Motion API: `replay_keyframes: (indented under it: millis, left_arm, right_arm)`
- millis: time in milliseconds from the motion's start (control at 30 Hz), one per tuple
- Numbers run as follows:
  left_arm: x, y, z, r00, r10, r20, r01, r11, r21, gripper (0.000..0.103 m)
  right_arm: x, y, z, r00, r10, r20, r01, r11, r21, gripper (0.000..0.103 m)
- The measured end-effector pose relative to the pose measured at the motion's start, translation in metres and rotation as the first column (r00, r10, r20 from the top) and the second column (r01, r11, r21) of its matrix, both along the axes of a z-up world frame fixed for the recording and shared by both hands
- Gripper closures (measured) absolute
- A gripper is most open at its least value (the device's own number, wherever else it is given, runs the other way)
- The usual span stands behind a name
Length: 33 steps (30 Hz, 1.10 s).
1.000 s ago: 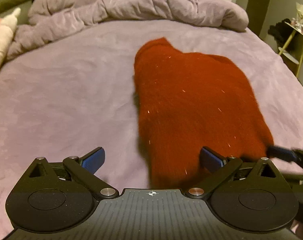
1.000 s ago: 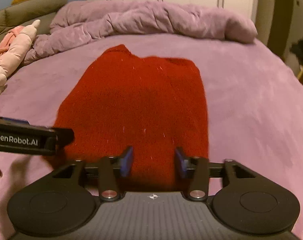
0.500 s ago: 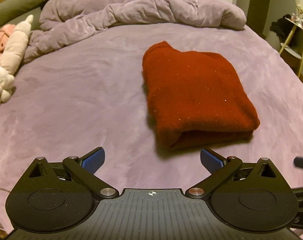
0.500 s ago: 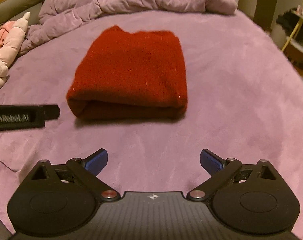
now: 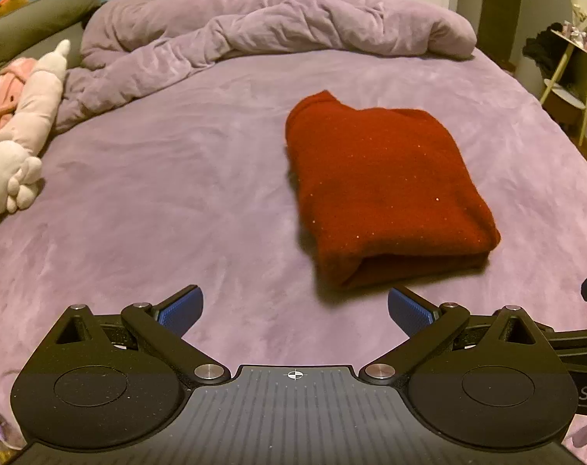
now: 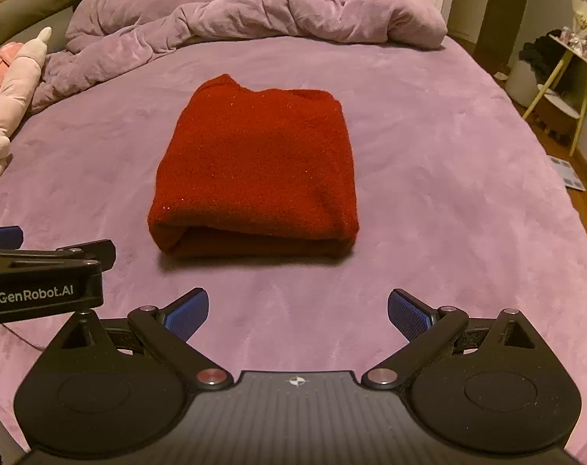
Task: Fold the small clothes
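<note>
A red knitted garment (image 5: pixel 382 190) lies folded into a thick rectangle on the purple bed, its folded edge toward me. It also shows in the right wrist view (image 6: pixel 258 170). My left gripper (image 5: pixel 293 310) is open and empty, pulled back from the garment's near left corner. My right gripper (image 6: pixel 298 312) is open and empty, a short way in front of the garment's near edge. The left gripper's body (image 6: pixel 41 283) shows at the left of the right wrist view.
A bunched purple duvet (image 5: pixel 278 27) lies across the far end of the bed. Pink and white plush toys (image 5: pixel 18 128) lie at the left edge. A small yellow-legged side table (image 6: pixel 564 77) stands right of the bed. White wardrobe doors stand behind.
Both grippers have let go of the red garment and drawn back from it. The right gripper's jaws went from nearly closed to wide open. The garment now lies folded.
</note>
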<state>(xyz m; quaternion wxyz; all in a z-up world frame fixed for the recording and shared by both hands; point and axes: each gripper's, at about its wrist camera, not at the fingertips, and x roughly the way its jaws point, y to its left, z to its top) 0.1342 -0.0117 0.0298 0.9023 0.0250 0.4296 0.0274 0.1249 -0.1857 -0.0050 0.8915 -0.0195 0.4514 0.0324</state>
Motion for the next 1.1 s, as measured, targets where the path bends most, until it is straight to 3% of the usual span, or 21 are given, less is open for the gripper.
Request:
replay_keyframes:
  millis: [1100]
  left_arm:
    - [-0.0087,0.0092,0.0050,1.000,0.023,0.007,-0.023,0.999,0.033,0.000]
  right_arm:
    - [-0.0033,-0.0029,0.0045,0.999,-0.038,0.028,0.038,0.999,0.003,0.004]
